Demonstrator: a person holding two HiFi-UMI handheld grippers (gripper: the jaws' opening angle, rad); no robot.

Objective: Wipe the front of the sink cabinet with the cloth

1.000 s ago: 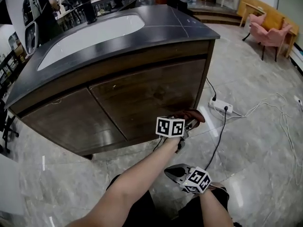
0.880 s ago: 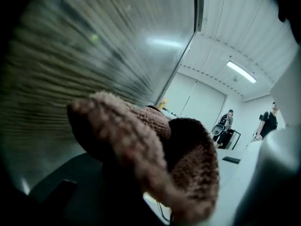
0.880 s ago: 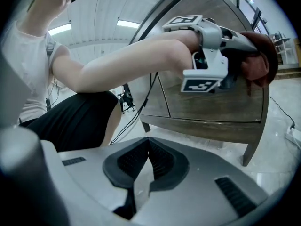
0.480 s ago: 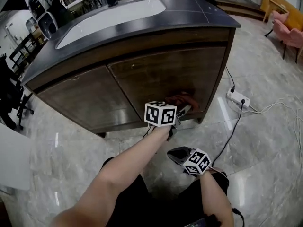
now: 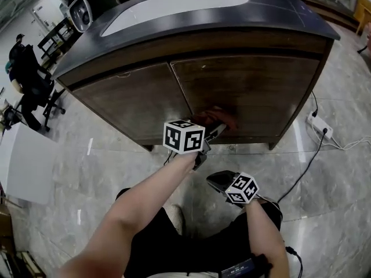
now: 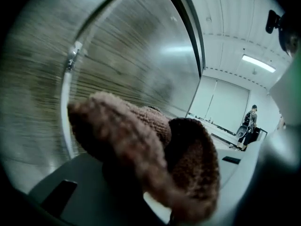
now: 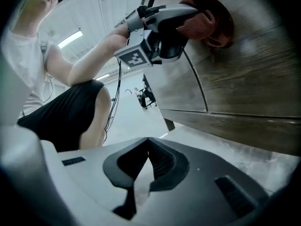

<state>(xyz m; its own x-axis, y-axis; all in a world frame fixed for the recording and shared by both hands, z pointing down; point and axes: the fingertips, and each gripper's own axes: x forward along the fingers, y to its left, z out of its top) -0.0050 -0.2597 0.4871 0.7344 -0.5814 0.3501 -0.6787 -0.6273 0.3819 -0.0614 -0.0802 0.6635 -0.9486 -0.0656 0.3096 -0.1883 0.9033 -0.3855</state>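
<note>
The sink cabinet point(image 5: 249, 91) has two dark wood doors under a black top with a white basin point(image 5: 174, 2). My left gripper point(image 5: 213, 130) is shut on a brown cloth point(image 5: 220, 117) and presses it against the right door, low down and close to the seam between the doors. In the left gripper view the cloth point(image 6: 150, 149) fills the jaws and hides them, with the wood front point(image 6: 117, 65) right behind it. My right gripper point(image 5: 211, 179) hangs shut and empty below, apart from the cabinet. The right gripper view point(image 7: 147, 144) looks up at the left gripper point(image 7: 157, 25) and the cloth point(image 7: 214, 18).
A white power strip point(image 5: 320, 127) with cables lies on the marble floor right of the cabinet. A black chair point(image 5: 43, 94) and a person point(image 5: 17, 57) are at the far left, with a white panel point(image 5: 23, 167) nearer. The holder's legs are below.
The left gripper has slid the cloth leftward along the right door, from near its right end to the seam. The right gripper stays shut below it.
</note>
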